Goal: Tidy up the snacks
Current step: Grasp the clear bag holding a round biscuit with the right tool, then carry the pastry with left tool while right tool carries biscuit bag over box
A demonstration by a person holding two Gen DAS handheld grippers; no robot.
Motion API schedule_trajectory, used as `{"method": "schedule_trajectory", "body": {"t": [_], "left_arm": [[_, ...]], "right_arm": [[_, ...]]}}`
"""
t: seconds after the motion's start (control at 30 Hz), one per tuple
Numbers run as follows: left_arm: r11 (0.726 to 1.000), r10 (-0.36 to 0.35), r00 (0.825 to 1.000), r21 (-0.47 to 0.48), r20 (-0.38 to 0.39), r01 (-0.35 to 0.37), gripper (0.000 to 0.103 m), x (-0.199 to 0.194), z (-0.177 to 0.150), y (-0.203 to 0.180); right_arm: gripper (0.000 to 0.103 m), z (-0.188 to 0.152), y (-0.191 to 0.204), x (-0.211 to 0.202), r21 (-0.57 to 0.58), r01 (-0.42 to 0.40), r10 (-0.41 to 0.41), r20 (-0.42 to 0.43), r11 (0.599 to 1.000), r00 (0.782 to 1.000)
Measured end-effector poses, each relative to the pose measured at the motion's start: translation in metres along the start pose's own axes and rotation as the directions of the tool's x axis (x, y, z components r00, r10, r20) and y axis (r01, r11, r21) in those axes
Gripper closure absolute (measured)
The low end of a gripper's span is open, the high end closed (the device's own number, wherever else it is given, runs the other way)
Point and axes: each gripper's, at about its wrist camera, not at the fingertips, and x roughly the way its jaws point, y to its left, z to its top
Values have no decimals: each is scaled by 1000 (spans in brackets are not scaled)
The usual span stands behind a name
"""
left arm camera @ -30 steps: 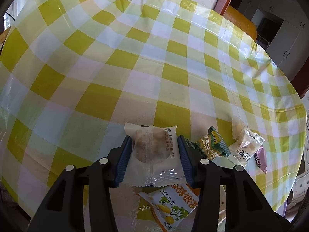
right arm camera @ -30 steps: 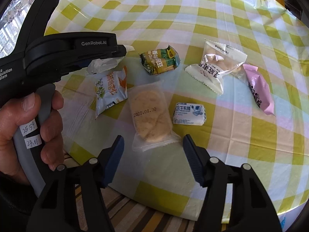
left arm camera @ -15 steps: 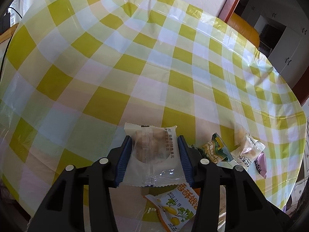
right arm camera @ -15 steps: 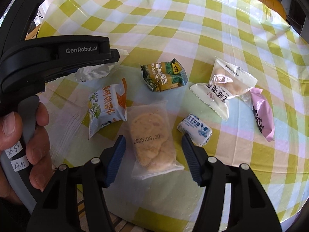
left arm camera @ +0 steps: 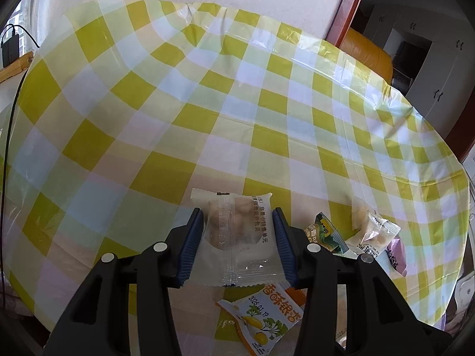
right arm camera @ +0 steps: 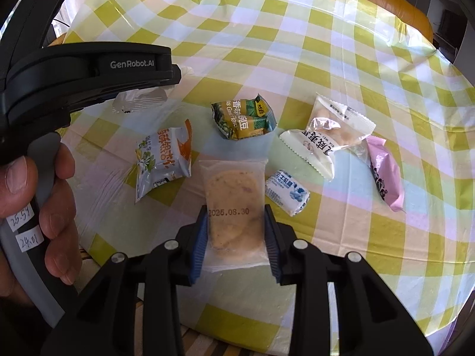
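Stock on my tabletop (right arm camera: 326, 59), under a yellow-and-white check cover. Item one: a clear-wrapped biscuit (right arm camera: 233, 207) stamped 2025.08.30, at the near edge, pinched between the blue pads (right arm camera: 199, 243) of my right hand-held gripper (right arm camera: 234, 237), whose jaws have just been closing onto it. Item two: a white-ended pastry pack (left arm camera: 237, 231), clamped crosswise in my left hand-held gripper (left arm camera: 237, 246), above the cloth. In the right wrist view that same gripper's black body reaches in from the left, with the person's hand (right arm camera: 35, 201) around its grey grip. Item three: a white and orange ginkgo-print sachet (right arm camera: 161, 157), just left of the biscuit. Item four: a green and gold pea packet (right arm camera: 243, 115), crumpled, farther off behind the biscuit. Item five: a small blue-and-white sweet (right arm camera: 286, 191), just right of the biscuit. Item six: a cream pack with a clear window (right arm camera: 326, 136), to the far right. Item seven: a pink sachet (right arm camera: 384, 172), touching the cream pack's right end. An orange chair (right arm camera: 392, 3) stands at the table's far edge.
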Motion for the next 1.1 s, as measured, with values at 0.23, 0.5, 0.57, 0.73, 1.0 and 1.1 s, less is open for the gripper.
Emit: {"method": "schedule_trajectory", "body": {"t": [0.23, 0.5, 0.57, 0.73, 1.0, 1.1], "left_arm": [[999, -37, 999, 6, 15, 37, 57, -10, -2, -11], [991, -113, 994, 66, -1, 113, 57, -21, -13, -47], [987, -140, 990, 82, -14, 141, 57, -23, -17, -58], [967, -213, 975, 127, -64, 219, 57, -29, -33, -92], [911, -317, 934, 220, -167, 349, 57, -41, -70, -155], [887, -337, 919, 258, -203, 382, 57, -46, -84, -177]], "right_arm": [[68, -12, -22, -19, 72, 27, -29, 21, 997, 999], [68, -35, -54, -44, 160, 70, -76, 29, 985, 997], [68, -43, -65, -50, 178, 90, -96, 25, 980, 995], [68, -62, -95, -64, 242, 134, -143, 16, 961, 990], [68, -98, -148, -84, 355, 197, -206, -12, 914, 978], [68, -115, -167, -90, 387, 232, -237, -35, 892, 971]]}}
